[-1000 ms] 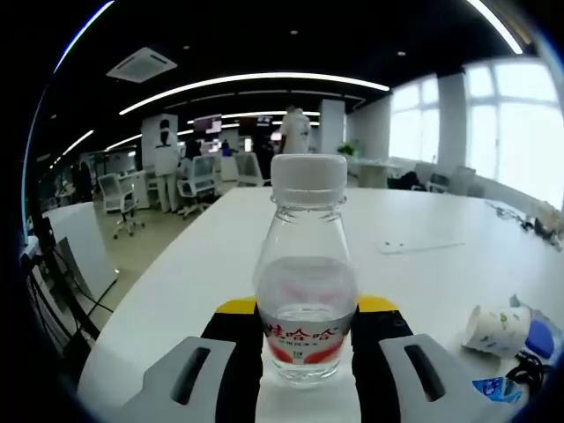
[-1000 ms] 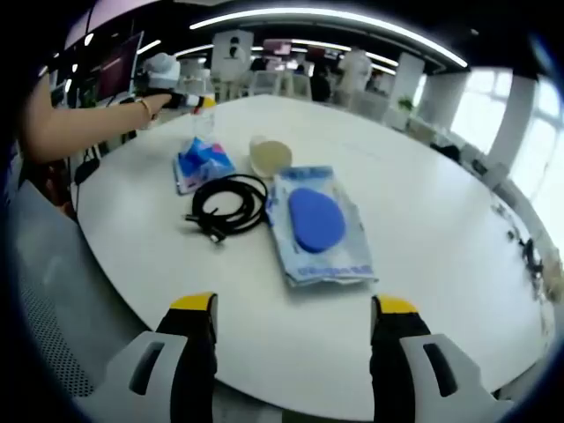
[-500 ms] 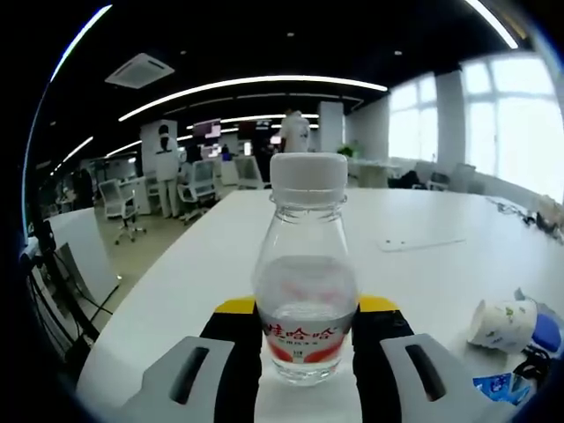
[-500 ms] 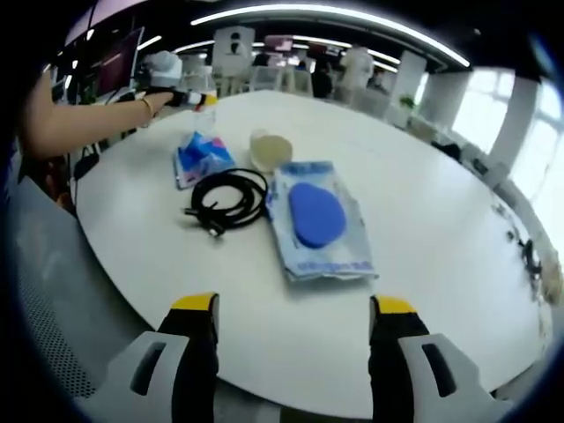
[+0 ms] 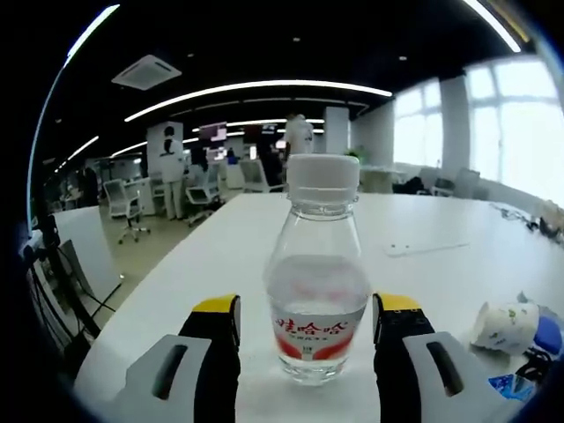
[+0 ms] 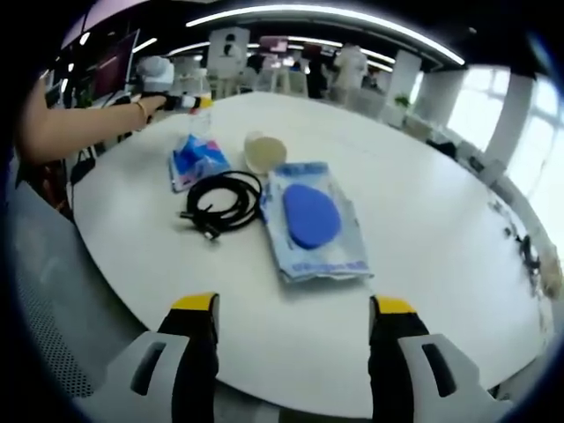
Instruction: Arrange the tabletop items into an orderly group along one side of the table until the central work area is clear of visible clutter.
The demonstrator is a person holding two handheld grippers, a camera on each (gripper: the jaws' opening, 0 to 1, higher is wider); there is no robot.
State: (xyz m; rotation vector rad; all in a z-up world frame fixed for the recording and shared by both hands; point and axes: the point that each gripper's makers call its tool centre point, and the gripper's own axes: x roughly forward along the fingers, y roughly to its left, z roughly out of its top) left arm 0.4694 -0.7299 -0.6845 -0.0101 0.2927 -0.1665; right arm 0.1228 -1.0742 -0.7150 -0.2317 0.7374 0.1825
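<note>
Left gripper (image 5: 307, 319): jaws spread, standing clear either side of the water bottle (image 5: 316, 286), which stands upright on the white table (image 5: 211, 264). A tipped paper cup (image 5: 505, 326) lies right of the bottle.

Right gripper (image 6: 293, 326): jaws spread, holding nothing. Beyond it lies the packaged blue pad (image 6: 312, 219); black cable (image 6: 220, 204) beside the pad, blue packet (image 6: 192, 159) further off.

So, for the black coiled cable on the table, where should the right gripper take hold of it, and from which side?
Probably from above, across the bundled strands of the black coiled cable at its near edge, away from the blue tissue pack and the packaged blue item. The cable lies flat in a loose loop, so only a top-down pinch can catch it. The right gripper is open and apart from it.
</note>
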